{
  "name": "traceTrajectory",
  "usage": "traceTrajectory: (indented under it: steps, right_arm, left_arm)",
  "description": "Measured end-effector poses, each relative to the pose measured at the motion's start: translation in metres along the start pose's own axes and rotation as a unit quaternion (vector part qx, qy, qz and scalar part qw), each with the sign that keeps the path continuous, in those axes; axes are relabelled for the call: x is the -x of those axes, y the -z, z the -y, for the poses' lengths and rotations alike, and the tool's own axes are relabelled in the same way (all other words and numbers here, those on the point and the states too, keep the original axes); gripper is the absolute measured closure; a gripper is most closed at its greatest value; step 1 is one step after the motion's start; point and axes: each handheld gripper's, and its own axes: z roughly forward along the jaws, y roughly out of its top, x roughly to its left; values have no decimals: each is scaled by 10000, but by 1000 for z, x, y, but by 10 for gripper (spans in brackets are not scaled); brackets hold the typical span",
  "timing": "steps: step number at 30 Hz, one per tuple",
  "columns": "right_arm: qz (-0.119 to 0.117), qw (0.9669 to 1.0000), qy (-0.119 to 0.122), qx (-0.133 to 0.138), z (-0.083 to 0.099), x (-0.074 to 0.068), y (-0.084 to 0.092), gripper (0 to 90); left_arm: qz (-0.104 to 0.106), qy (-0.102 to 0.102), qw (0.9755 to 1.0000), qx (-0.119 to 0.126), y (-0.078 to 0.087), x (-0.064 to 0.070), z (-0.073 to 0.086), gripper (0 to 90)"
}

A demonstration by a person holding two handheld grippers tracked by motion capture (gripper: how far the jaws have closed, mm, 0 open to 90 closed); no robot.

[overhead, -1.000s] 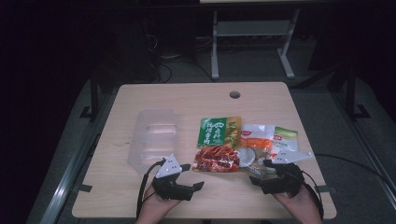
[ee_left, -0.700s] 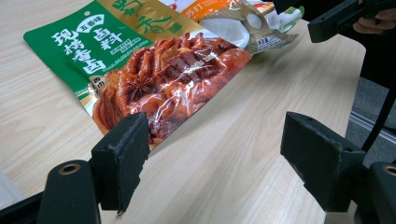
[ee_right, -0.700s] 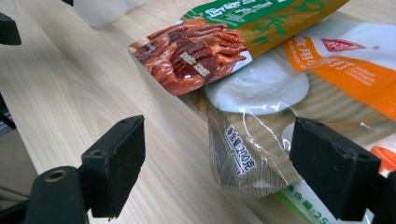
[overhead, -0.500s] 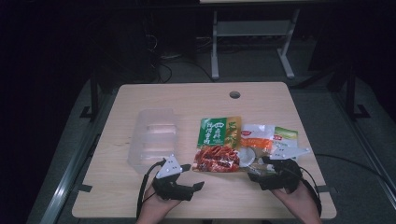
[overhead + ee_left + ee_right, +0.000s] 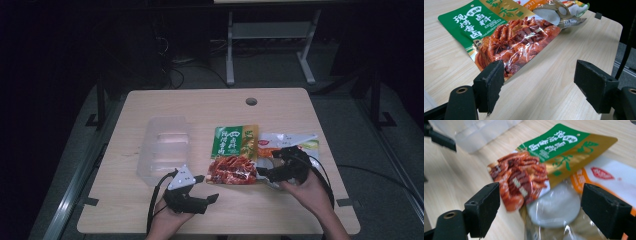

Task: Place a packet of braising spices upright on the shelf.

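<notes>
A green, gold and red food packet [image 5: 233, 155] lies flat near the middle of the wooden table [image 5: 200, 105]. It also appears in the left gripper view [image 5: 511, 42] and the right gripper view [image 5: 544, 155]. A white and orange packet [image 5: 287, 142] [image 5: 604, 177] lies partly under its right side. My left gripper [image 5: 207, 189] [image 5: 540, 75] stands open just left of the red end of the packet, jaws empty. My right gripper [image 5: 267, 162] [image 5: 539, 192] is open over the white packet's near corner, pointing left at the red end.
A clear plastic container [image 5: 165, 147] [image 5: 481, 130] sits on the table's left half, just beyond my left gripper. A round cable hole [image 5: 251, 101] is near the far edge. Metal table legs [image 5: 230, 45] stand on the dark floor behind.
My right gripper has moved left and a little forward, onto the white packet and toward the red end of the green packet. The left gripper has stayed put.
</notes>
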Motion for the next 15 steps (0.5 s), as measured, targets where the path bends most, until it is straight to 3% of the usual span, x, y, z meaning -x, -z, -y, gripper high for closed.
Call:
traceTrajectory:
  steps: [7, 12, 13, 15]
  right_arm:
    - [32, 9997, -54, -252, -40, 15, -26, 157]
    - [60, 9986, -209, -487, -53, 26, -41, 162]
    - [70, 9978, -348, -557, -58, 32, -47, 175]
    - [100, 9975, -340, -612, -60, 35, -49, 174]
  left_arm:
    - [-13, 17, 10000, 7, -1, -3, 0, 239]
    - [-20, 4, 10000, -12, -2, -3, 0, 240]
    - [-14, -17, 10000, -42, -1, -3, -1, 241]
    - [-4, -28, 10000, -51, -2, -3, -1, 241]
